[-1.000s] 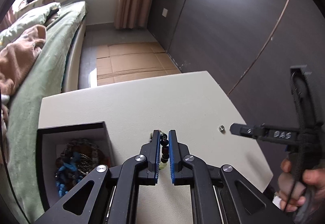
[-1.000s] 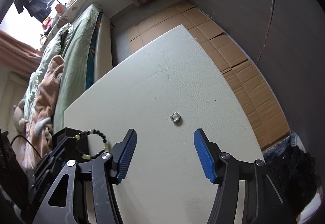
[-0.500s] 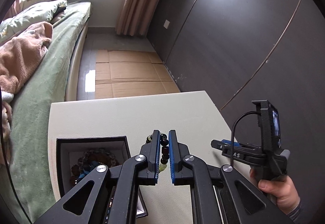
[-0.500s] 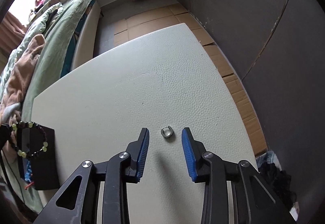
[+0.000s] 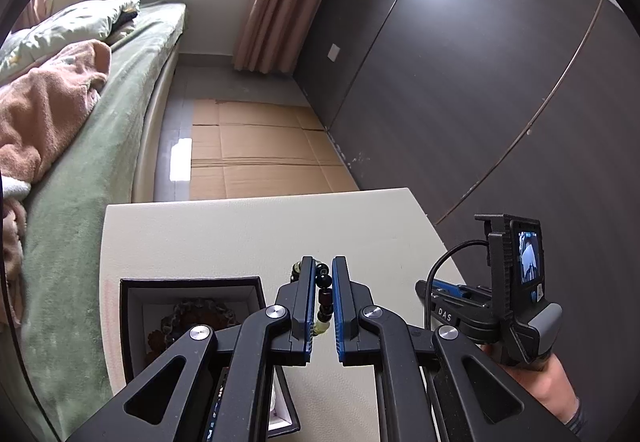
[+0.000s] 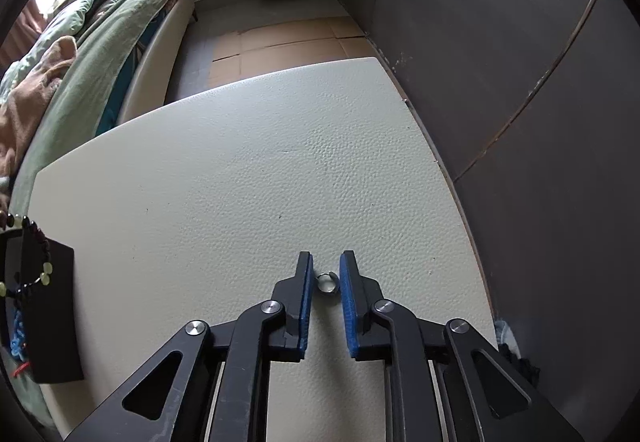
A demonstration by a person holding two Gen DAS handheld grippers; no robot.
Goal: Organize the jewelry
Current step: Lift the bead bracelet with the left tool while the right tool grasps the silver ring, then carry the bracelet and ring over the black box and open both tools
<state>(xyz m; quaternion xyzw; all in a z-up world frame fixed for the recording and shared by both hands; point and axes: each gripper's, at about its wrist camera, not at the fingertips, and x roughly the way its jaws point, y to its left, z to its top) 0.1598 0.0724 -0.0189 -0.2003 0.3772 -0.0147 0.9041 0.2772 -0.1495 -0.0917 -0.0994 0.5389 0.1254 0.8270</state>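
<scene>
My left gripper (image 5: 321, 268) is shut on a bracelet (image 5: 323, 298) of dark and pale green beads and holds it above the white table (image 5: 240, 238), just right of an open black jewelry box (image 5: 192, 284). More bracelets lie inside the box. In the right wrist view the same bracelet (image 6: 28, 254) hangs at the far left over the box (image 6: 52, 322). My right gripper (image 6: 325, 262) points down at the table. Its jaws are closing around a small silver ring (image 6: 327, 283), and the blue pads sit against the ring's sides.
A dark panelled wall (image 6: 520, 61) runs close along the table's right edge. A bed with green covers (image 5: 88, 161) stands to the left, and flattened cardboard (image 5: 260, 145) lies on the floor beyond the table. A hand (image 5: 540, 382) grips the right gripper's handle.
The right gripper's jaws came in from wide apart to the ring's sides, and it tipped down over the ring. The left gripper rose a little, with the bracelet still in it.
</scene>
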